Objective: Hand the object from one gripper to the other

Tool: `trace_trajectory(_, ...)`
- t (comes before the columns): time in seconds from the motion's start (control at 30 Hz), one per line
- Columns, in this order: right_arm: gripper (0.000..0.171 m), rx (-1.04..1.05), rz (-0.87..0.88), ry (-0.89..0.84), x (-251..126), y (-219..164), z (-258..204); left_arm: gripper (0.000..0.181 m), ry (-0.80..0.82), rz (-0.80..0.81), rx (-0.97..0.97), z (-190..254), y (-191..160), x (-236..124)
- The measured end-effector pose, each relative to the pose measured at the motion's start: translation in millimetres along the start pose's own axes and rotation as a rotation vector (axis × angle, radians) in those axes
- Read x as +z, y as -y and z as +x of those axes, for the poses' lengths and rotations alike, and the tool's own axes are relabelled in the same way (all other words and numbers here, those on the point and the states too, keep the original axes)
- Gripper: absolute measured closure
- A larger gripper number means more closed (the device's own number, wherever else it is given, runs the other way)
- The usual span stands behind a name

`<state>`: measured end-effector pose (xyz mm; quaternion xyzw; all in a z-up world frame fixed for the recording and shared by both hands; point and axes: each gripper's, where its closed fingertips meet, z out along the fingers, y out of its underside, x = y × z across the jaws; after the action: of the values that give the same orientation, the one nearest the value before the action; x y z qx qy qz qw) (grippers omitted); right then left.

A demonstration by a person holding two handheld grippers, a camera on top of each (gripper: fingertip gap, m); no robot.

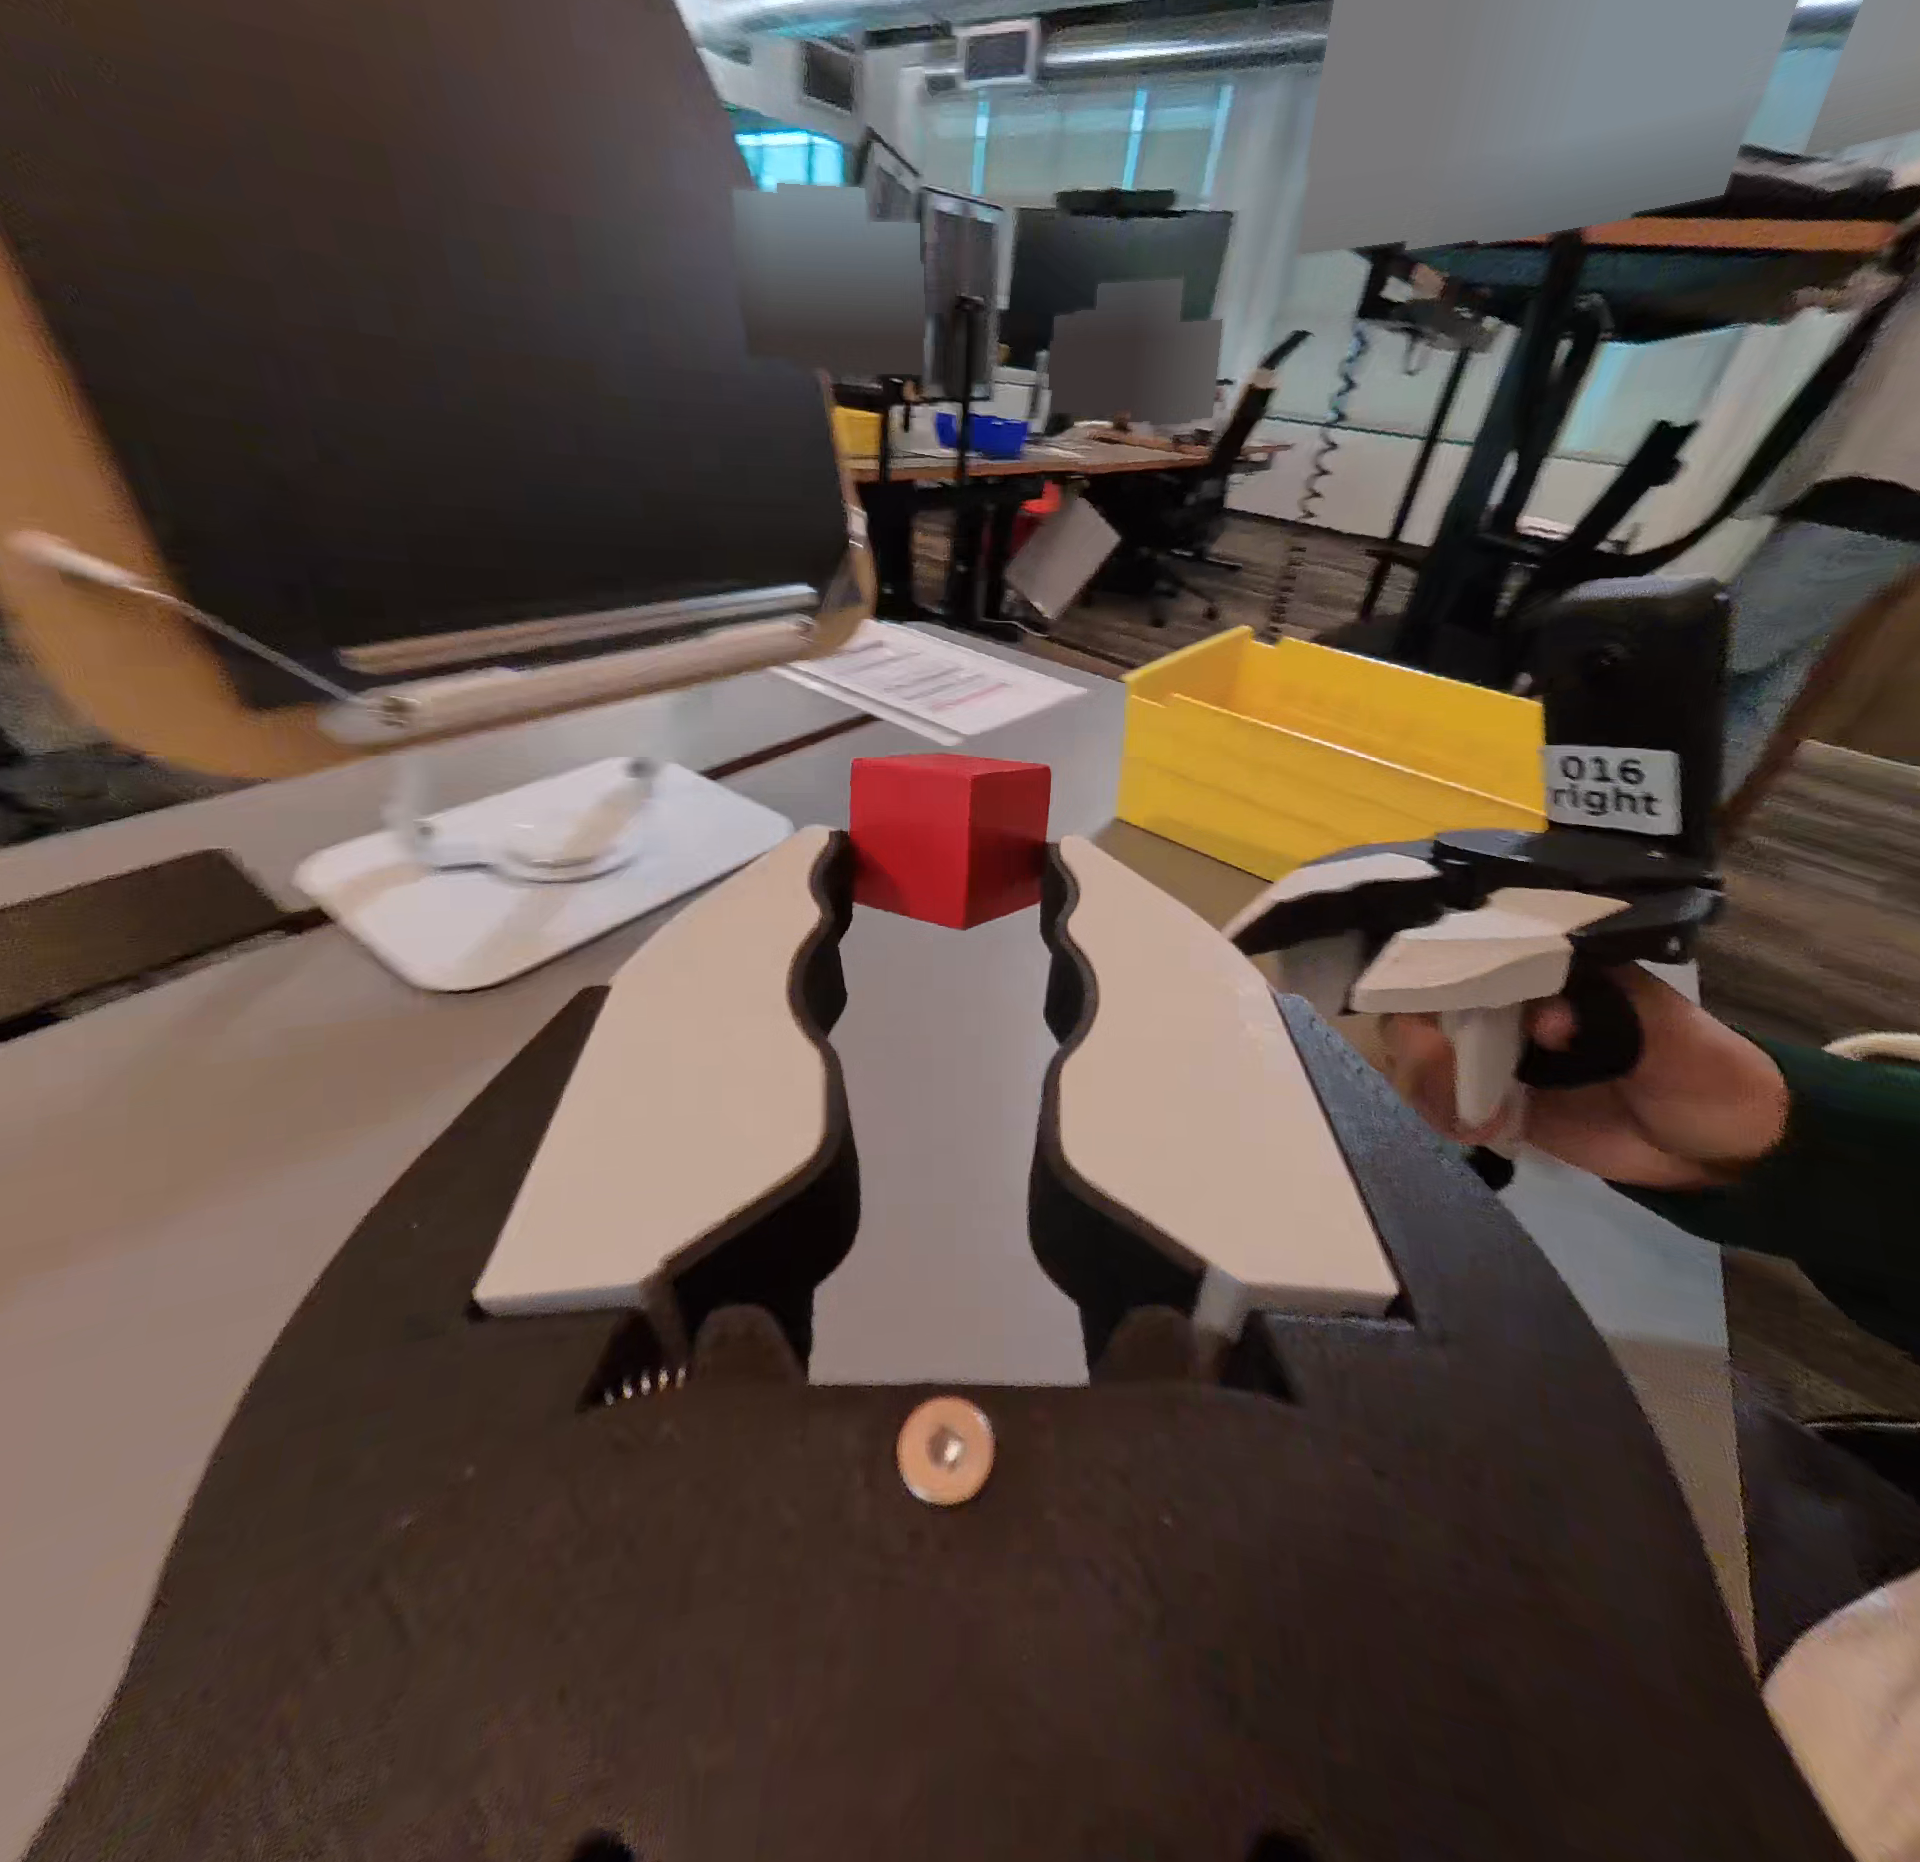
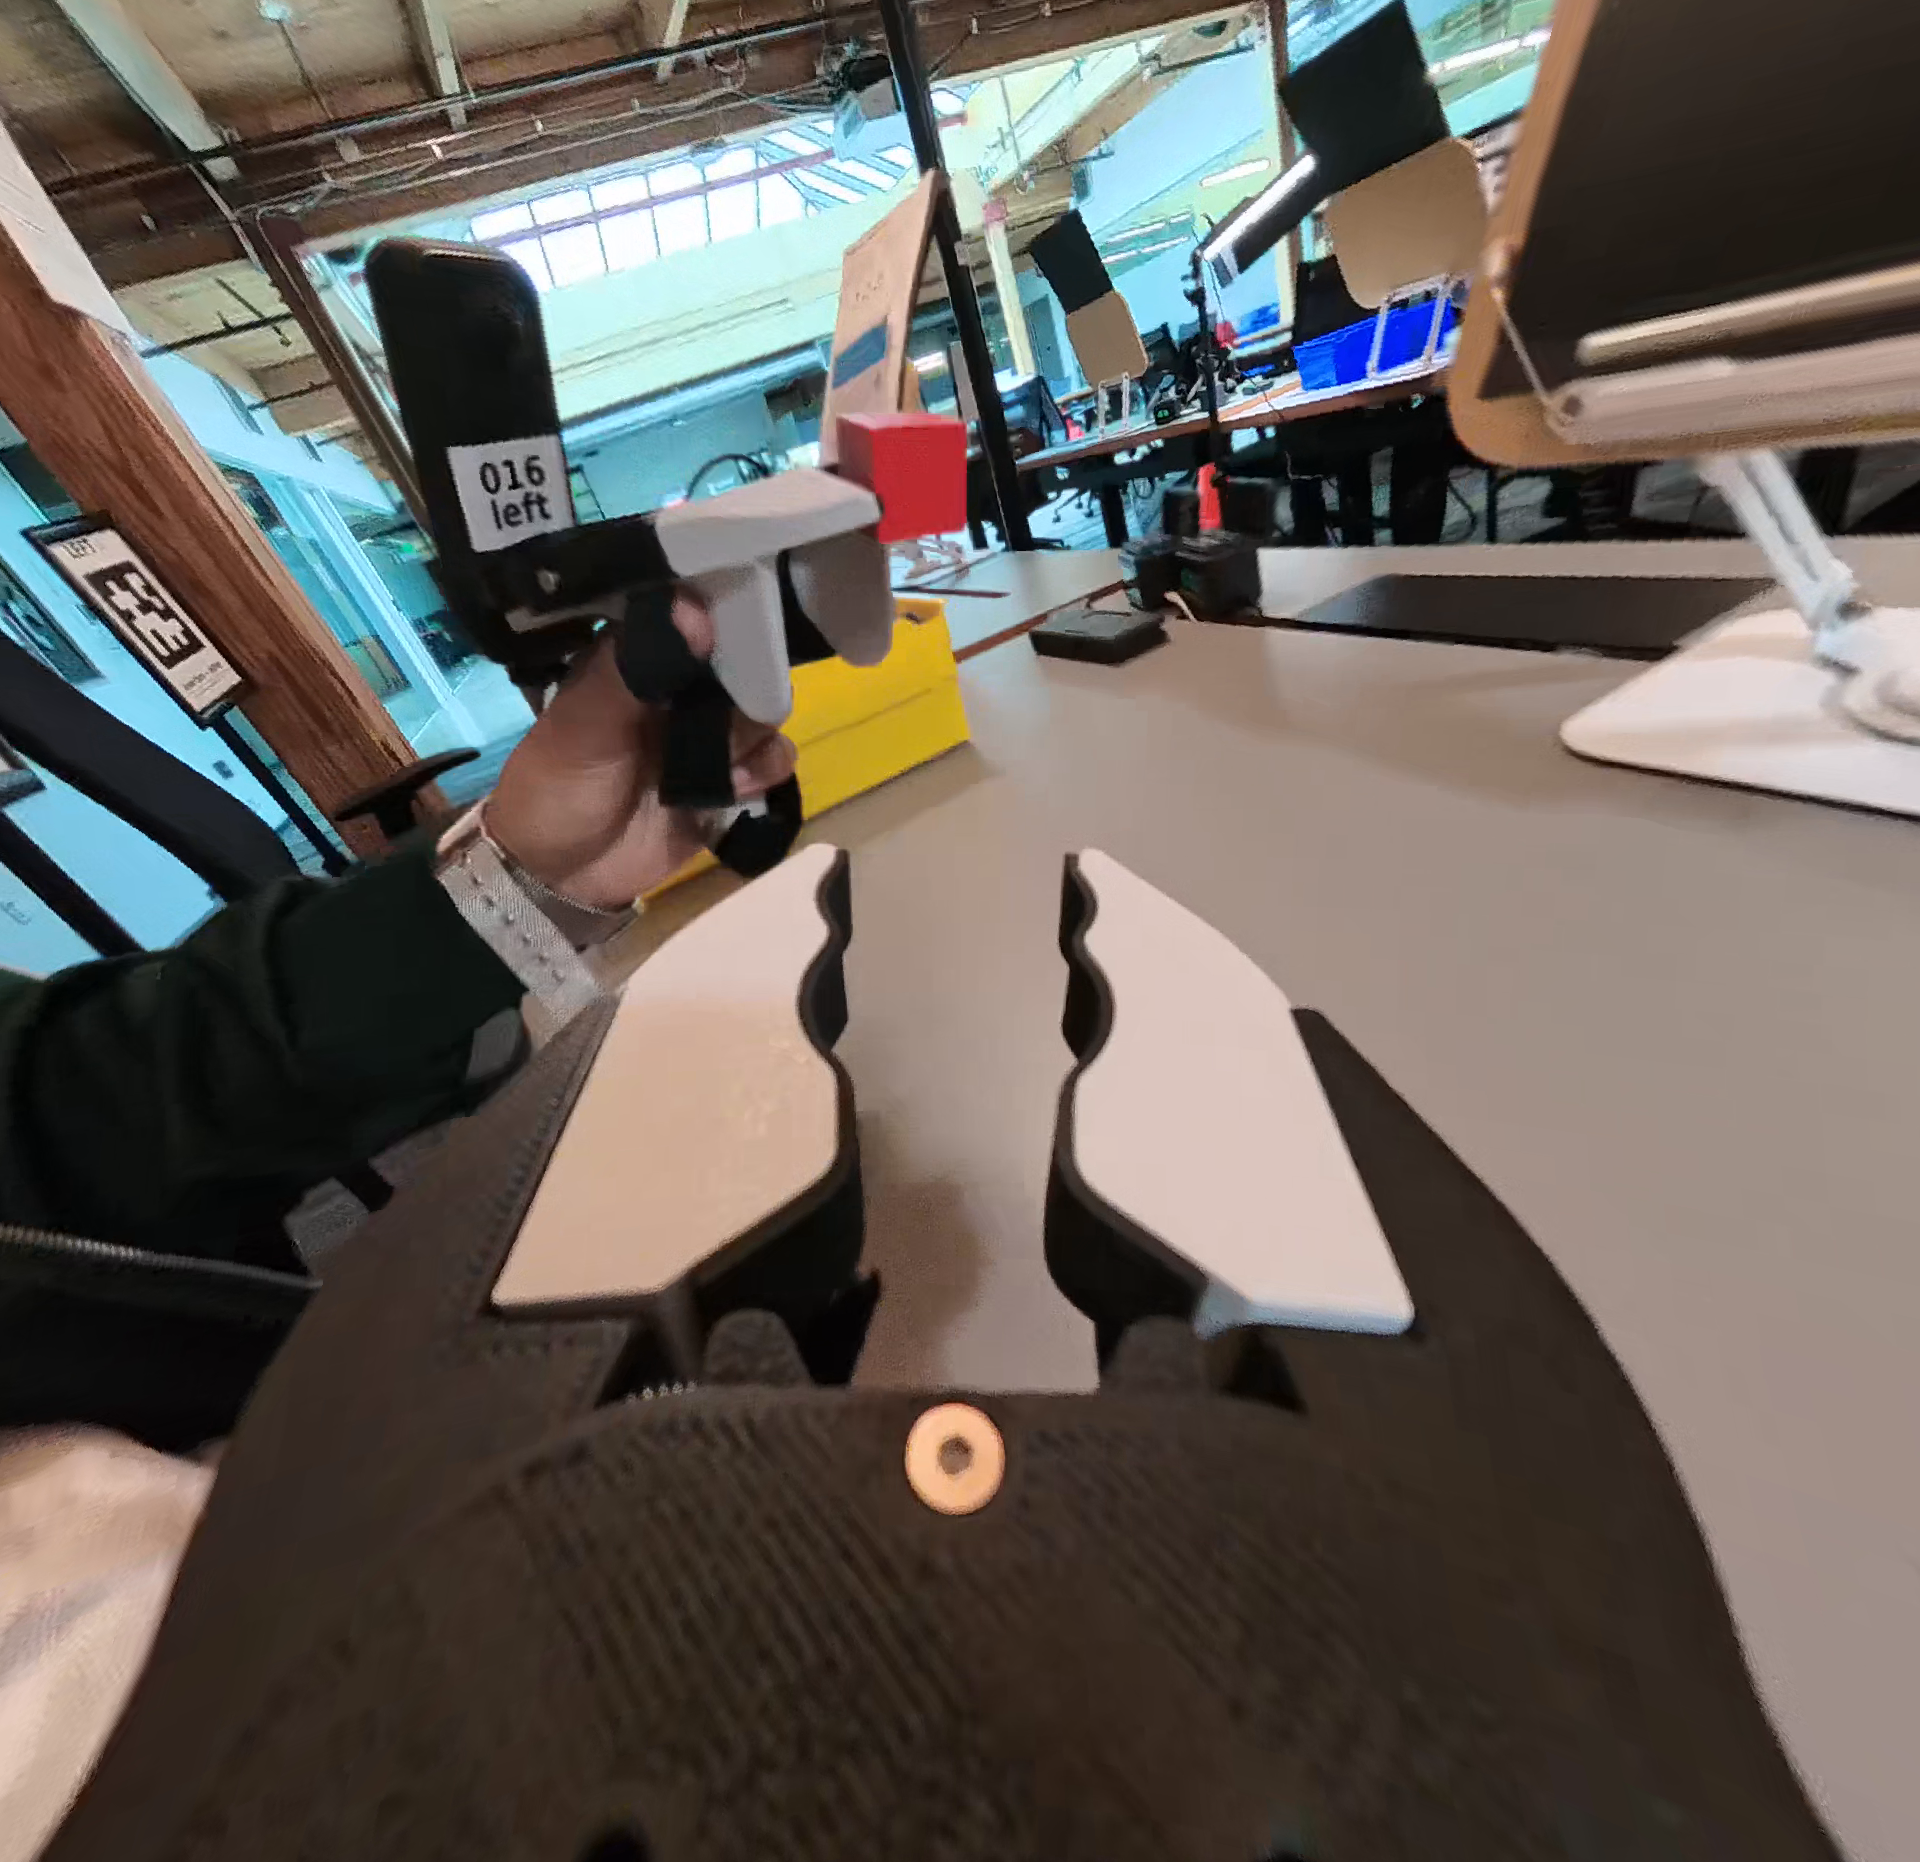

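Jaws of left gripper point(image 1: 945, 856) clamp red cube point(image 1: 940, 836) (right gripper point(image 2: 956, 877) parted, empty).

Grey table point(image 1: 260, 1085): white stand base point(image 1: 540, 867), yellow bin point(image 1: 1330, 752) (far edge), paper sheet point(image 1: 935, 685)

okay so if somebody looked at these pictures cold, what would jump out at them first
Probably the red cube, pinched at the fingertips of the left gripper and held up above the grey table. Next, the bright yellow bin on the table behind it, and the empty, open right gripper.
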<state>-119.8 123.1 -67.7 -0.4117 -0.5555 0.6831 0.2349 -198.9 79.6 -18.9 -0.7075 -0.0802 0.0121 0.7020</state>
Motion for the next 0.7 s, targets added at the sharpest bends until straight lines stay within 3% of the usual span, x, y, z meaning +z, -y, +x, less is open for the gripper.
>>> trace_trajectory(0.13,0.130,0.031,-0.001,0.021,-27,2,35,0.147,-0.123,0.003,-0.035,39,-33,45)
trace_trajectory(0.33,0.127,0.056,0.029,0.099,-35,8,32,0.147,-0.169,-0.035,-0.116,76,-83,61)
trace_trajectory(0.53,0.125,0.017,-0.050,0.108,-19,-9,18,0.147,-0.237,-0.041,-0.086,98,-84,63)
trace_trajectory(0.63,0.143,0.037,-0.031,0.144,-21,-5,14,0.147,-0.272,-0.039,-0.093,105,-80,60)
trace_trajectory(0.7,0.143,0.035,-0.037,0.157,-21,-5,12,0.147,-0.270,-0.032,-0.088,106,-79,60)
